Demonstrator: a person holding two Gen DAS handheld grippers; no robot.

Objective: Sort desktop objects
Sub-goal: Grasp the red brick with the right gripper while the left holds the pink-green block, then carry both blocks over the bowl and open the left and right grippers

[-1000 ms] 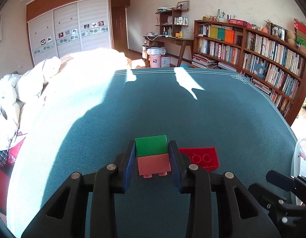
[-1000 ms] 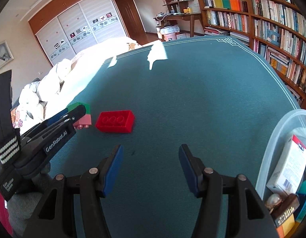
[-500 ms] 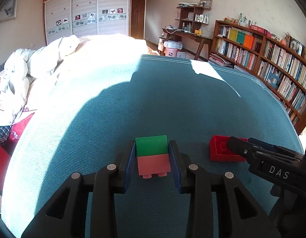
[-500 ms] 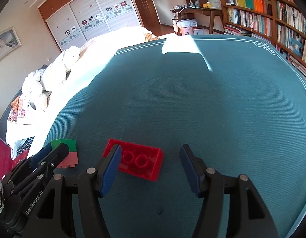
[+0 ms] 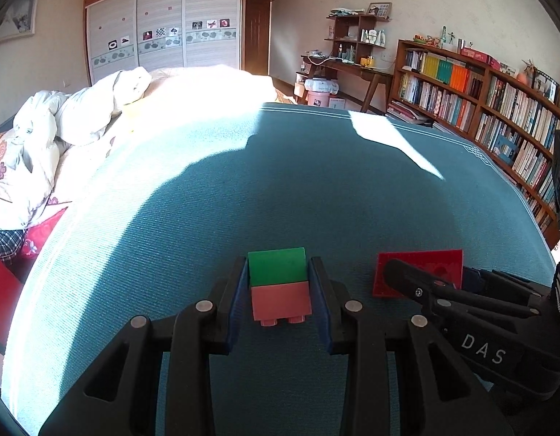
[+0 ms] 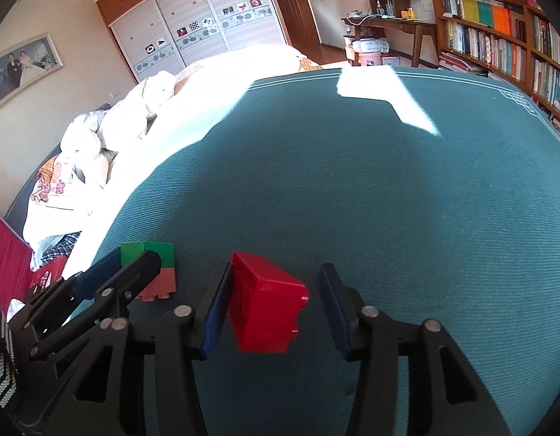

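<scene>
We record: teal tablecloth [image 5: 316, 181] with sunlit patch; white duvet [image 5: 80, 116] heaped on bed; sliding-door wardrobe [image 5: 163, 32]; filled bookshelf [image 5: 479, 105]; wooden desk [image 5: 356, 69]; pink bin [image 6: 370, 58]; framed wedding portrait [image 6: 22, 69].

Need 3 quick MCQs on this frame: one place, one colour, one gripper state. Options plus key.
1. The red brick sits:
A. between the right gripper fingers
B. on the bookshelf
C. on the duvet

2. The top half of the block stack in the left gripper is:
A. yellow
B. green
C. blue

3. The right gripper is:
A. clamped on both sides
B. open, with a gap at one finger
C. out of view

Key: A, the blue pads flank it; B, green sits above pink; B, teal cloth shows beside the right pad.
</scene>
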